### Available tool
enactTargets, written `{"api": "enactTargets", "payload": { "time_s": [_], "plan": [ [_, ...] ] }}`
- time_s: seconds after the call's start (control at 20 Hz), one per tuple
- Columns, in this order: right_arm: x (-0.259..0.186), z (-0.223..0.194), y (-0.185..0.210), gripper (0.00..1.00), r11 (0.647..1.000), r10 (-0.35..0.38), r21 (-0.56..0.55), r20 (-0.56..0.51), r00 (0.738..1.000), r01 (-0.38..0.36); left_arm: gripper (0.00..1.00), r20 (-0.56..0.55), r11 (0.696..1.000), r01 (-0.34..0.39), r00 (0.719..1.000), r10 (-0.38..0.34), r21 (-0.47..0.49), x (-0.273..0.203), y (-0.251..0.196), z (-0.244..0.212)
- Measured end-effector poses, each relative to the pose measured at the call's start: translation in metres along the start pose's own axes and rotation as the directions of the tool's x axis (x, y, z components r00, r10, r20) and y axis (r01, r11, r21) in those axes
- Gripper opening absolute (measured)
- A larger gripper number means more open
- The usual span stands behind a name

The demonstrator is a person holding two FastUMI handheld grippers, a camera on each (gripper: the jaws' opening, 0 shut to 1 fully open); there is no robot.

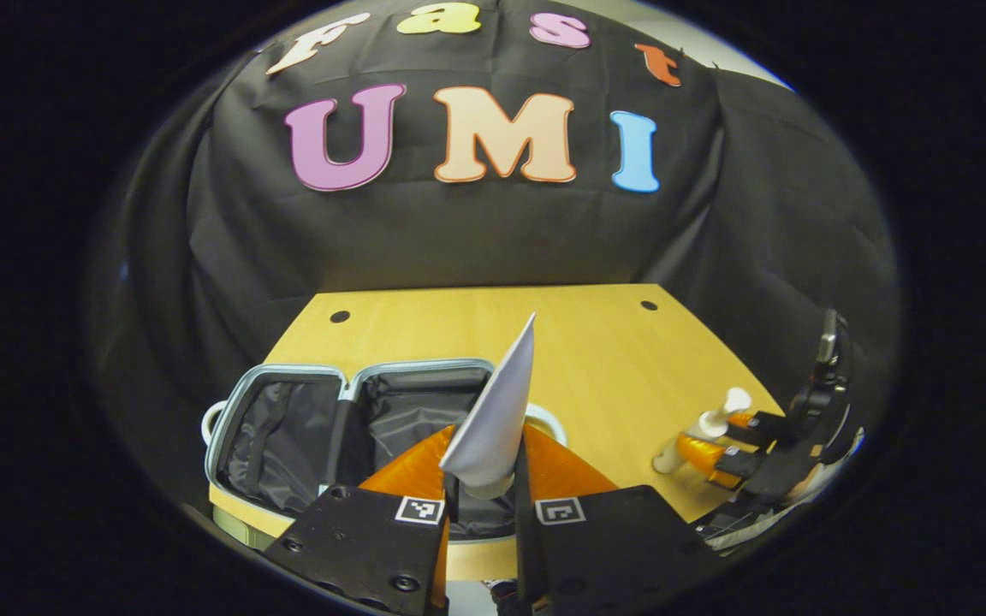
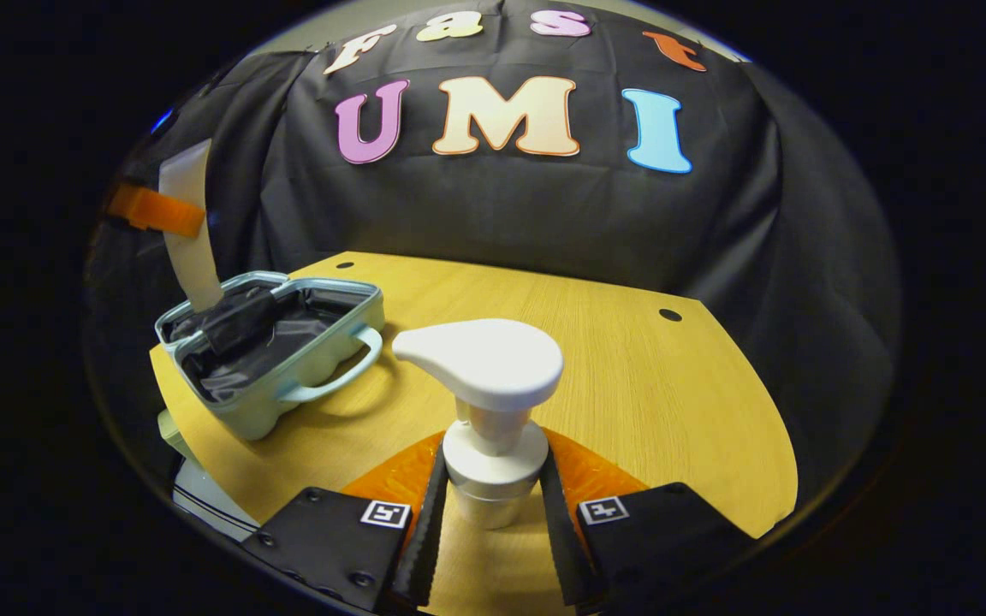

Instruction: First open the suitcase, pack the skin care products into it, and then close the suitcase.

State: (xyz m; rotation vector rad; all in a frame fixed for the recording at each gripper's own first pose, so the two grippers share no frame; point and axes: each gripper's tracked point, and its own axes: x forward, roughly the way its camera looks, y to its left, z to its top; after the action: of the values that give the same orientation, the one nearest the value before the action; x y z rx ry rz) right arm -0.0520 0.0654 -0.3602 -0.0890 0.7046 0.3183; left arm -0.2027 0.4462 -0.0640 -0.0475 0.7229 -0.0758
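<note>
Suitcase [image 1: 347,428] lies open on the table [image 1: 596,359]; left claw [image 1: 484,496] grips a white tube [image 1: 497,411] above it, right claw [image 2: 489,513] clamps a pump bottle [image 2: 489,402].

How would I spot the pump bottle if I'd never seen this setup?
Start at the yellow wooden table. The open pale-green suitcase sits at one end; the pump bottle stands apart from it, clamped at the neck by the right gripper. Its broad white spout head sets it apart from the flat white tube held over the suitcase.
</note>
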Motion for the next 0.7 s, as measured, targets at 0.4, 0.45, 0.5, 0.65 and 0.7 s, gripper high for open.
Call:
{"api": "enactTargets", "payload": {
  "time_s": [0.4, 0.45, 0.5, 0.65, 0.7],
  "plan": [
    [-0.039, 0.088, 0.024, 0.56, 0.999, 0.032, 0.033, 0.134, 0.991, -0.037, 0.27, -0.303, 0.995, -0.098, 0.949, 0.084, -0.030, 0.047, 0.075, -0.075],
    [-0.043, 0.095, 0.027, 0.57, 0.999, 0.030, 0.037, 0.146, 0.989, -0.036, 0.24, -0.353, 0.994, -0.102, 0.932, 0.080, -0.042, 0.054, 0.080, -0.086],
    [-0.049, 0.100, 0.032, 0.57, 0.998, 0.032, 0.040, 0.152, 0.988, -0.038, 0.25, -0.397, 0.993, -0.102, 0.915, 0.072, -0.053, 0.062, 0.084, -0.098],
    [-0.059, 0.109, 0.038, 0.55, 0.999, 0.019, 0.031, 0.160, 0.987, -0.024, 0.25, -0.494, 0.990, -0.121, 0.866, 0.069, -0.075, 0.082, 0.095, -0.124],
    [-0.062, 0.113, 0.041, 0.57, 0.999, 0.018, 0.034, 0.164, 0.986, -0.024, 0.25, -0.513, 0.989, -0.122, 0.856, 0.062, -0.083, 0.086, 0.096, -0.127]
  ]
}}
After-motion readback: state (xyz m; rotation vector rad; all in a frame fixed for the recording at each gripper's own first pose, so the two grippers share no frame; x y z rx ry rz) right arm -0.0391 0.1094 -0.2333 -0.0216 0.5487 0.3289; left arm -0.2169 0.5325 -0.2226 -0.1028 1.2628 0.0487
